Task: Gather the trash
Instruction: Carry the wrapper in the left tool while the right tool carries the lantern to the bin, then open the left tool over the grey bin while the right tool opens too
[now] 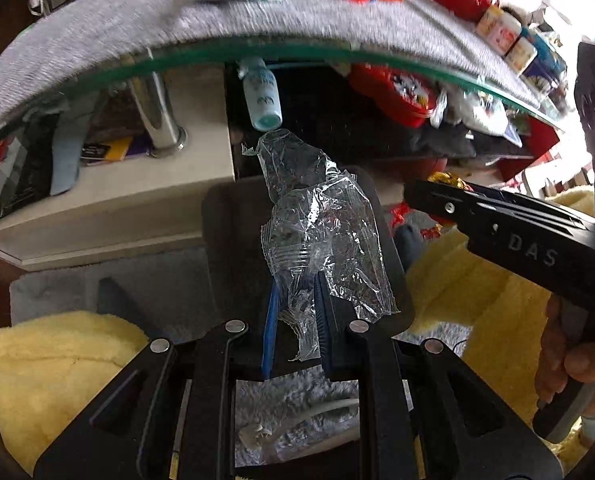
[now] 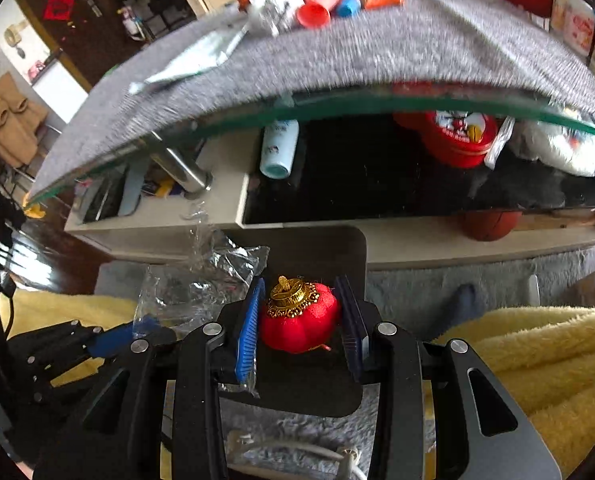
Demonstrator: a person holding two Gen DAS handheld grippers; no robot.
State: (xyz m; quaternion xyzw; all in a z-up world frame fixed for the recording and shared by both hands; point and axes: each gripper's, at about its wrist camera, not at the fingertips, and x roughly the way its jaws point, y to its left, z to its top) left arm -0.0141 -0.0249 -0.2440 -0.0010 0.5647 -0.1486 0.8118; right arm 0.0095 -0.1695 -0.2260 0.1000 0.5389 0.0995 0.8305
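Carrying looks like the step in hand: both grippers are loaded and held over a dark bin (image 1: 221,240) on the floor, just in front of the glass table (image 1: 257,50) with its grey cloth. The left gripper (image 1: 295,320) has its blue pads closed on the lower end of a crumpled clear plastic wrapper (image 1: 317,236), which stands up over the bin's opening. The right gripper (image 2: 299,316) pinches a small red lantern ornament (image 2: 297,324) with a gold cap, also above the bin, just right of the wrapper. More litter lies on the far part of the table. Next, I judge, each pair of fingers must open to drop its piece inside; the light wrapper may cling to a pad.
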